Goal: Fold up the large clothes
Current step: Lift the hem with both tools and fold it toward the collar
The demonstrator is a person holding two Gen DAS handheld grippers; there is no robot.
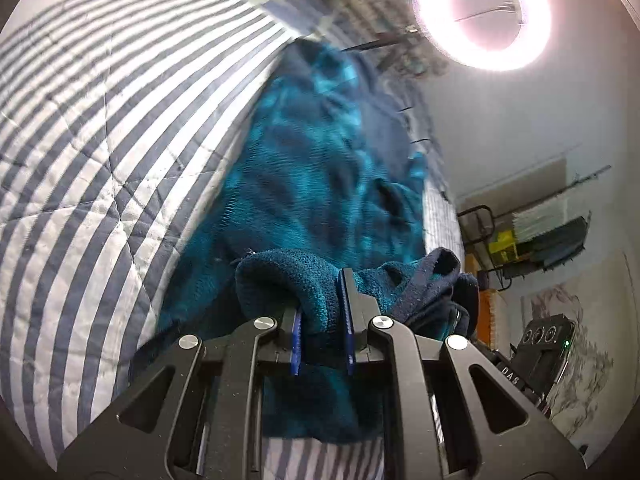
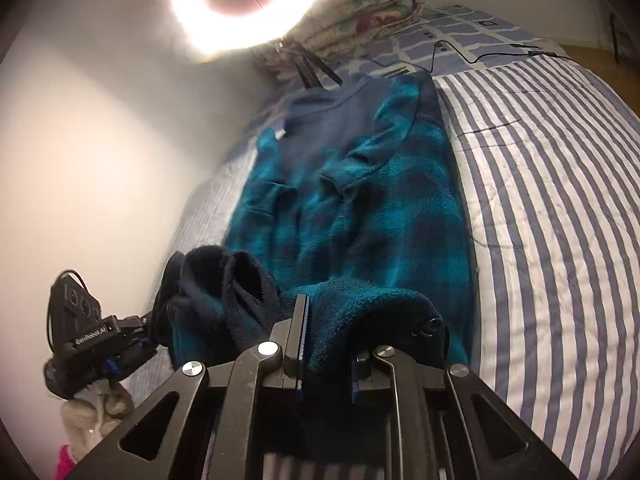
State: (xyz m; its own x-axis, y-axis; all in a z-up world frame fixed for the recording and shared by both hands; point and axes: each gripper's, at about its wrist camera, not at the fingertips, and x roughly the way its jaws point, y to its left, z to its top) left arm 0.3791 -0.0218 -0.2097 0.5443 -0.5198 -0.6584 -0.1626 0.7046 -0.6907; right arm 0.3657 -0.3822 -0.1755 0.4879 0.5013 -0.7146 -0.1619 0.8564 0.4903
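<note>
A teal and navy plaid fleece garment lies lengthwise on a blue-and-white striped quilt. Its near edge is lifted and bunched between both grippers. My left gripper is shut on a thick fold of that edge. In the right wrist view the garment stretches away with a sleeve folded across its navy upper part, and my right gripper is shut on the other end of the same edge. Between the two grips the cloth sags in a dark bunch. The left gripper's camera housing shows at lower left.
A bright ring light stands at the head of the bed by a white wall. A folded floral blanket and a black cable lie on a checked sheet beyond the garment. A rack with boxes stands beside the bed.
</note>
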